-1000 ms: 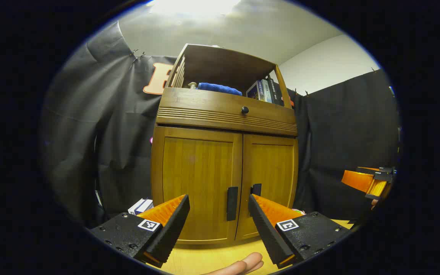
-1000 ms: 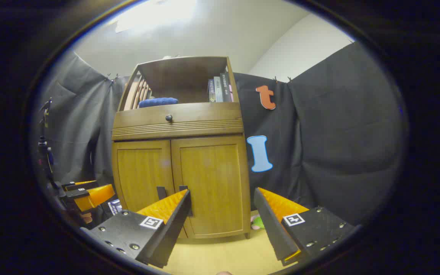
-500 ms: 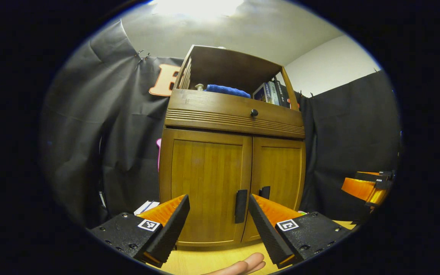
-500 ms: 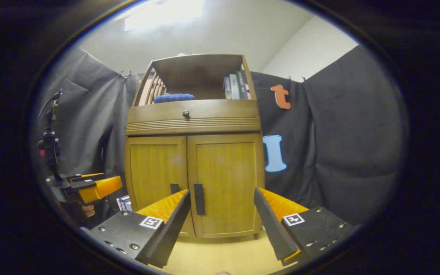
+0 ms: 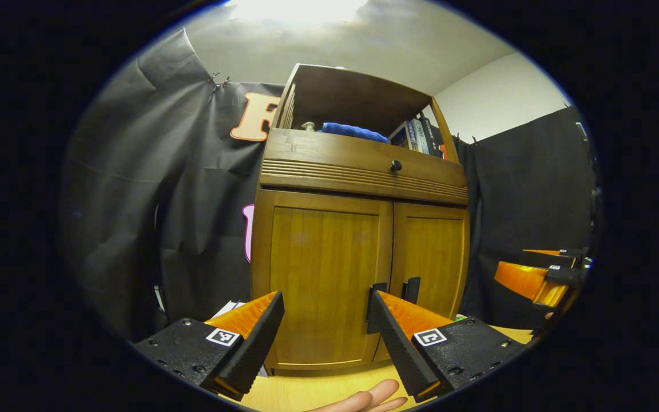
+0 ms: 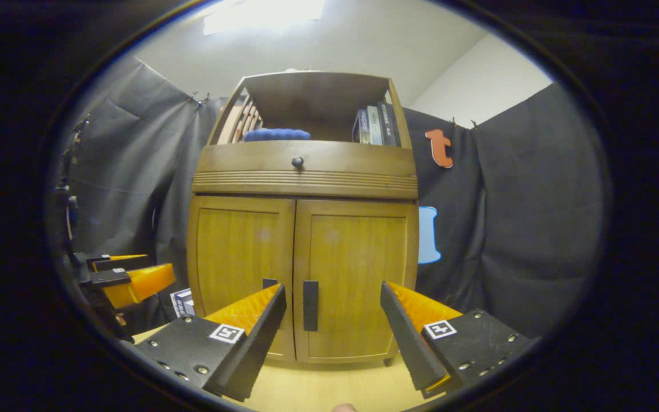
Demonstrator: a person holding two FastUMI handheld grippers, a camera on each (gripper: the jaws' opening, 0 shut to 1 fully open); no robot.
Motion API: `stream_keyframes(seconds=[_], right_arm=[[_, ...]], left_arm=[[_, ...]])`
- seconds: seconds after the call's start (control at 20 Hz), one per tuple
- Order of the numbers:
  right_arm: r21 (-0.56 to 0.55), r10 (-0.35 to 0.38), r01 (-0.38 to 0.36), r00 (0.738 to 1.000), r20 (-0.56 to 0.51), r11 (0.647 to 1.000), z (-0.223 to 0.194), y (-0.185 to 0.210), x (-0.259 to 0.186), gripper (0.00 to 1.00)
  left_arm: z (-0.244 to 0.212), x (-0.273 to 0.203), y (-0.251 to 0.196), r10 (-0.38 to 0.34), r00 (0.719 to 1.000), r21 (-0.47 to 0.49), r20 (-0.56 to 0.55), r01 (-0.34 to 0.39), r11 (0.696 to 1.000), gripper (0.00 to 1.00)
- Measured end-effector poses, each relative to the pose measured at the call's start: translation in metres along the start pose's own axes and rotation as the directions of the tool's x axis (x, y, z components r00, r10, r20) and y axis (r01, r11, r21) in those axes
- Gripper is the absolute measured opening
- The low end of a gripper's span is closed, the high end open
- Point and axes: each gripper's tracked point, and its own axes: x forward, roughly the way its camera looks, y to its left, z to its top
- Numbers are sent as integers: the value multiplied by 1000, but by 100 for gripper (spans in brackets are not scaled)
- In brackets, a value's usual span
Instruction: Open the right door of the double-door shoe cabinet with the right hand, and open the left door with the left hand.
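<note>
Black cloth [image 6: 512, 200] is hung as the booth's backdrop on both sides of the scene, below a pale ceiling and a white wall seen at upper right. A light wooden floor surface [image 6: 329, 389] is seen at the bottom of the right gripper view, and the shoe cabinet [image 6: 301, 229] stands on it, against the cloth.

The cabinet is shown with both doors closed. The left door [image 6: 241, 274] and the right door [image 6: 355, 280] meet at the centre, and each carries a dark vertical handle near that seam; the right door's handle [image 6: 310, 297] is seen in full, while the left door's handle [image 5: 373, 306] is partly hidden behind a finger. Above the doors a drawer with a small round knob [image 6: 297, 162] is fitted, and on the open shelf on top a blue folded cloth [image 6: 276, 134] and a row of books [image 6: 375, 125] are kept.

The right gripper [image 6: 332, 297] is held in front of the doors with its jaws spread wide; nothing is gripped and nothing is touched. The left gripper [image 5: 326, 303] is likewise held wide apart and empty, short of the left door. Fingertips of a hand [image 5: 372, 397] are seen at the bottom edge of the left gripper view. A small box [image 6: 182, 301] lies by the cabinet's left foot.
</note>
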Motion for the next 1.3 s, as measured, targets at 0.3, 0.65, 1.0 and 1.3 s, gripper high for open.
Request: stream_keyframes(seconds=[0.3, 0.65, 1.0, 1.3], right_arm=[[14, 15, -14, 996, -88, 1000, -40, 7, 67, 94], [-21, 68, -72, 986, -150, 997, -85, 40, 139, 98], [35, 52, -46, 979, -199, 998, -126, 47, 184, 94], [-33, 97, -106, 973, -210, 994, -125, 57, 184, 32]], left_arm=[[2, 0, 6, 3, 1000, -35, -3, -3, 999, 91], [-13, 4, 6, -35, 998, -53, -53, 32, 998, 92], [-5, 7, 14, -11, 999, -60, -30, 9, 998, 91], [-6, 4, 5, -24, 999, -63, -32, 22, 998, 95]])
